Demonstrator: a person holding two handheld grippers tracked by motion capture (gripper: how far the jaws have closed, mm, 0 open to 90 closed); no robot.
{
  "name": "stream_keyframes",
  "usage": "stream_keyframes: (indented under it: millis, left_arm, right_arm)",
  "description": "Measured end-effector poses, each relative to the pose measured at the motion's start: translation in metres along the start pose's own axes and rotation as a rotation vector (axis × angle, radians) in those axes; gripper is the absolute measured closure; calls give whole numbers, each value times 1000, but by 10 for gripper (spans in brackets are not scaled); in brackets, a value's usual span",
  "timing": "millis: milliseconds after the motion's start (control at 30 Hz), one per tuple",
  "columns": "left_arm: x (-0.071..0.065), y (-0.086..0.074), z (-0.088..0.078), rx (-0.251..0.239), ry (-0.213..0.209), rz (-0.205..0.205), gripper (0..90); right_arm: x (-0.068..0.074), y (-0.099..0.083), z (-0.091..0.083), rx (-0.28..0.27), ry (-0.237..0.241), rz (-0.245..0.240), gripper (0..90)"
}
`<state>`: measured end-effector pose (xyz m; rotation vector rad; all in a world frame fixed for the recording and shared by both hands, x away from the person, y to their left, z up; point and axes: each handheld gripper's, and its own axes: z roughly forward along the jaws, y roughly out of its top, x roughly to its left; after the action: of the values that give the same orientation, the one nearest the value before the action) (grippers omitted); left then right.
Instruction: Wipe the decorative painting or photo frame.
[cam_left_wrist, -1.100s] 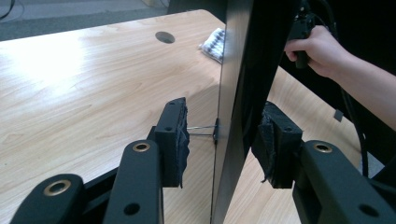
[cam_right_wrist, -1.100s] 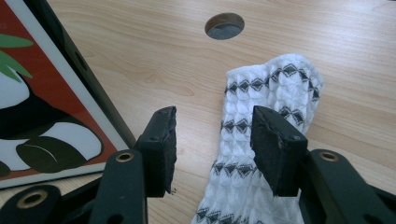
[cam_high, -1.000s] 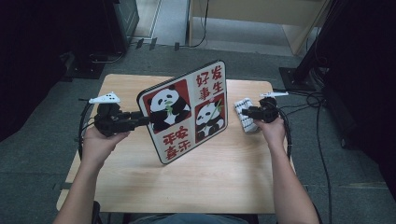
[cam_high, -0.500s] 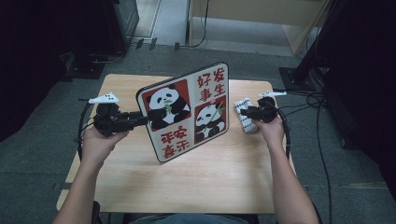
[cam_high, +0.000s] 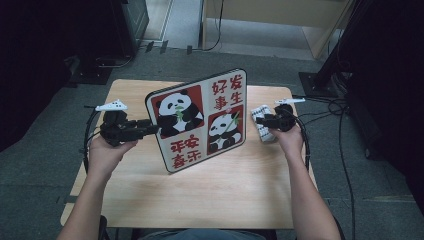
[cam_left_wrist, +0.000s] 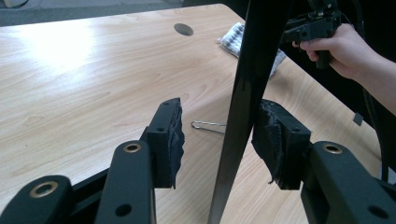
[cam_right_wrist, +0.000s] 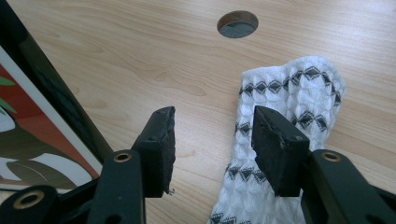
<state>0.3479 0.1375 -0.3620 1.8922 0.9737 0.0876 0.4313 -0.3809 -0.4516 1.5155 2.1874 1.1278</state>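
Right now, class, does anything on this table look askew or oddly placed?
Yes: the panda picture board stands on edge, leaning, instead of lying flat. Its edge sits between the left gripper's fingers, which have just been opening; one pad is clear of it. A white patterned cloth lies rumpled by the right gripper.

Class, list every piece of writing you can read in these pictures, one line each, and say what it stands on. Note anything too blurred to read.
"好发事生": red characters, top right square of the black-edged panda picture board standing on the wooden table.
"平安喜乐": white characters on red, bottom left square of the same board; slightly blurred, so this reading is less sure.
White cloth with black diamond pattern: pattern, no writing.
Nothing else is readable.
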Motion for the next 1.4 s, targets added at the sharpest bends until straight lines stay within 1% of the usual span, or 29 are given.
stream_keyframes:
  millis: [167, 267, 333, 533, 633, 700, 1000, 1067, 1233, 1400]
  left_arm:
    - [1, -1, 3, 4, 8, -3, 514]
    - [1, -2, 6, 14, 31, 3, 493]
    - [1, -2, 7, 16, 37, 6, 490]
    - [4, -5, 11, 11, 33, -4, 482]
    - [7, -6, 13, 9, 24, -19, 486]
    - [7, -6, 14, 6, 24, -19, 486]
    - [11, -9, 19, 7, 36, -15, 484]
    - [12, -10, 20, 10, 41, -24, 484]
    - [15, -12, 23, 17, 44, -31, 484]
    - [16, -13, 26, 19, 52, -26, 486]
  right_arm:
    - [-1, 0, 0, -2, 2, -1, 508]
    - [-1, 0, 0, -1, 4, -1, 506]
    - [-1, 0, 1, -1, 4, 0, 506]
    - [0, 0, 1, 1, 3, 0, 506]
    - [0, 0, 2, 3, 3, 1, 506]
    - [0, 0, 2, 5, 5, 3, 506]
    - [0, 0, 2, 2, 5, 1, 505]
    - [0, 0, 2, 1, 5, 0, 505]
    - [1, 0, 2, 2, 7, 2, 505]
    - [1, 0, 2, 2, 7, 1, 505]
